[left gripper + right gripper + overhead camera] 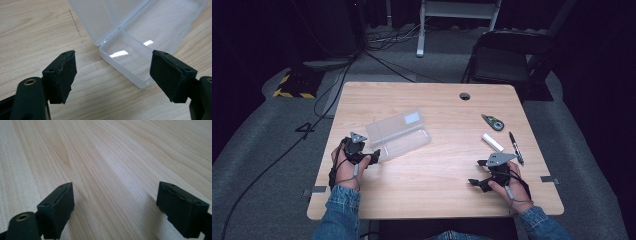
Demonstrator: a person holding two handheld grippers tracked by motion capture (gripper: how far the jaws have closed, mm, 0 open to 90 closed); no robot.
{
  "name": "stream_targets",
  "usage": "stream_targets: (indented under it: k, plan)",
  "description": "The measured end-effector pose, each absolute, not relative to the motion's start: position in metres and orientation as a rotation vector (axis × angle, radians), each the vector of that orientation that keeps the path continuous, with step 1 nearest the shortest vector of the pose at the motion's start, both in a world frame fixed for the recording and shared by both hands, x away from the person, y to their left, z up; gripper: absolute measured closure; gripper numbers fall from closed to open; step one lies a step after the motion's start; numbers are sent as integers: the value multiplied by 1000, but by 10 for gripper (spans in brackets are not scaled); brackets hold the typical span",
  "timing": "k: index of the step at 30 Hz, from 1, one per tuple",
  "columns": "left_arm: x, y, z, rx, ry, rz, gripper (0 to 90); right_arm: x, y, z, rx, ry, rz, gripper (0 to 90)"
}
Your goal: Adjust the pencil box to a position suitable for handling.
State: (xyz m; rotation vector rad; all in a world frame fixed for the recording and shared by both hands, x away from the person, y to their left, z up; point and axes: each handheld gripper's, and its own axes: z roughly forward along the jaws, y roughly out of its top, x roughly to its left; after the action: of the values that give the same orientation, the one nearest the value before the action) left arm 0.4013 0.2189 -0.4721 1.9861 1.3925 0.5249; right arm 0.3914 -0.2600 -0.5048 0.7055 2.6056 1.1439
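clear plastic box [398, 134] open and empty, left of table [437, 200] centre; left gripper [373, 156] just beside box, jaws spread, gripping nothing; right gripper [477, 183] well right of box, spread, idle. eraser [492, 142], pen [515, 147], tape dispenser [492, 122] right of box, not yet packed.

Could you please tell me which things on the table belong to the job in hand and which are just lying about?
In hand:
clear plastic box, lid open, empty
left gripper, jaws open, just short of the box

Lying about:
white stick
black marker
green-grey tape dispenser
right gripper, open over bare table
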Motion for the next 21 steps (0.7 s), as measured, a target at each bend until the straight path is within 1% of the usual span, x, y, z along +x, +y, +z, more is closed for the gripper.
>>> stream_targets:
  k: [12,13,16,19,21]
  plan:
    - [412,222,-486,1966,1416,517,250,391,-261,-505,701,2605,1145,153]
    - [414,221,-488,1976,1410,508,273,391,-261,-505,700,2605,1146,153]
    - [415,219,-493,1998,1397,485,299,391,-261,-505,701,2605,1146,154]
    - [416,217,-496,2023,1380,443,314,391,-261,-505,699,2607,1145,154]
    - [416,217,-497,2024,1373,438,318,391,-261,-505,699,2607,1145,154]
